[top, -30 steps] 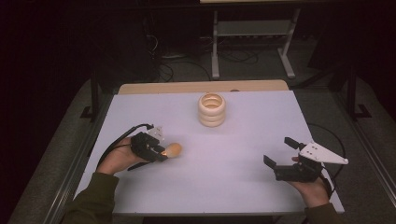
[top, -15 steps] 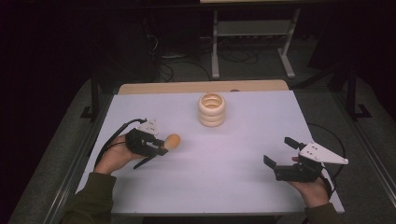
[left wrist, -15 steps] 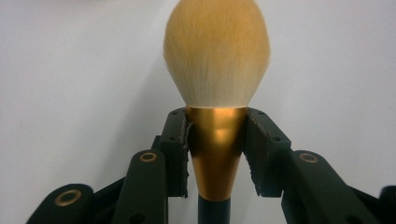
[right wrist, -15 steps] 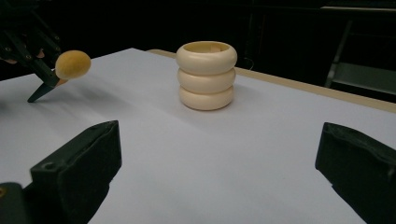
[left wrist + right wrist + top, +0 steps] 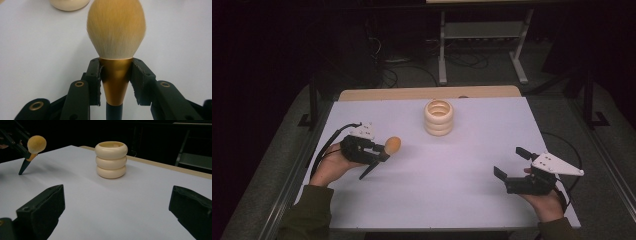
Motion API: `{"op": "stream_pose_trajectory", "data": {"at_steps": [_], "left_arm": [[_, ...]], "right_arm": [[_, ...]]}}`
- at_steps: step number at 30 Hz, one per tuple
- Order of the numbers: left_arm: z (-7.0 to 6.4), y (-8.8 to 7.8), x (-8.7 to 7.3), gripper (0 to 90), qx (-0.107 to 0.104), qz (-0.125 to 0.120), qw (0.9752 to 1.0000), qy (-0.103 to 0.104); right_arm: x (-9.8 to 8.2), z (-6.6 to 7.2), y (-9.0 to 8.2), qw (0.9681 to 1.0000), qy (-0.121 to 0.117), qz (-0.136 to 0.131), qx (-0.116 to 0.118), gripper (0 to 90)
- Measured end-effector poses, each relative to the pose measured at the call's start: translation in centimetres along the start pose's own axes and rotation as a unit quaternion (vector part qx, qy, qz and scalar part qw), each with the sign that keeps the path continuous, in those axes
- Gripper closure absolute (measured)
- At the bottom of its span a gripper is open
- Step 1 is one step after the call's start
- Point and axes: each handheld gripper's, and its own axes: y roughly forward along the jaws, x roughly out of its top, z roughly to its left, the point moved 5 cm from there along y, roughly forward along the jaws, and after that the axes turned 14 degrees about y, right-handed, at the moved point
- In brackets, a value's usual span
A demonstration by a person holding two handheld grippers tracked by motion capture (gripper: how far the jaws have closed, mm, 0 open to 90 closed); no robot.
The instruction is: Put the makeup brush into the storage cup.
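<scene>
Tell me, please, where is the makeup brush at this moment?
In the high view the makeup brush is at the table's left side, clamped in the left tongs, with the cream ringed holder standing apart to its upper right.

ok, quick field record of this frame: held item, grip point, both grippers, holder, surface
held item: makeup brush, tan bristles, gold ferrule, dark handle
grip point: pads clamp the ferrule just below the bristles
left gripper: shut on the brush, handle tip angled down toward the table
right gripper: open, nothing between its jaws, near the right front of the table
holder: cream ribbed cup, upright, apart from the brush
surface: white table
</scene>
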Motion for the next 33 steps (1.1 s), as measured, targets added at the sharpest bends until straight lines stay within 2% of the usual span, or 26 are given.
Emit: {"op": "stream_pose_trajectory", "data": {"at_steps": [6,9,10,17,23,25,29,31,32,33], "left_arm": [[0.2,-0.5,0.2,62.8,0.007,-0.016,0.9998,-0.006],[0.3,-0.7,0.4,62.8,0.01,-0.031,0.9994,-0.013],[0.3,-0.7,0.4,62.8,0.011,-0.032,0.9994,-0.01],[0.5,-1.3,0.7,62.9,0.015,-0.066,0.9974,-0.026],[0.6,-1.6,0.9,62.9,0.016,-0.08,0.9962,-0.03],[0.7,-1.8,1.0,62.8,0.017,-0.099,0.994,-0.044],[0.8,-2.3,1.2,62.9,0.018,-0.121,0.991,-0.055],[0.9,-2.4,1.2,62.9,0.017,-0.125,0.9904,-0.057],[0.9,-2.6,1.3,62.9,0.02,-0.137,0.9883,-0.063],[0.9,-2.7,1.3,62.8,0.021,-0.142,0.9876,-0.064]], "right_arm": [[0.0,0.1,0.0,1.0,0.002,0.0,0.002,0.0],[-0.1,0.1,0.0,1.0,0.003,0.001,0.003,0.0],[-0.1,0.1,0.0,1.0,0.002,0.002,0.003,0.0],[-0.1,0.1,0.0,1.0,0.003,0.001,0.003,0.0],[-0.1,0.1,0.0,1.0,0.002,0.002,0.003,0.0],[-0.1,0.0,0.0,1.0,0.001,0.002,0.002,0.0],[-0.1,0.1,0.0,1.0,0.002,0.002,0.003,0.0],[-0.1,0.1,0.0,1.0,0.002,0.002,0.003,0.0],[-0.1,0.0,0.0,1.0,0.001,0.002,0.002,0.0],[-0.1,0.0,0.0,1.0,0.001,0.002,0.002,0.0]]}}
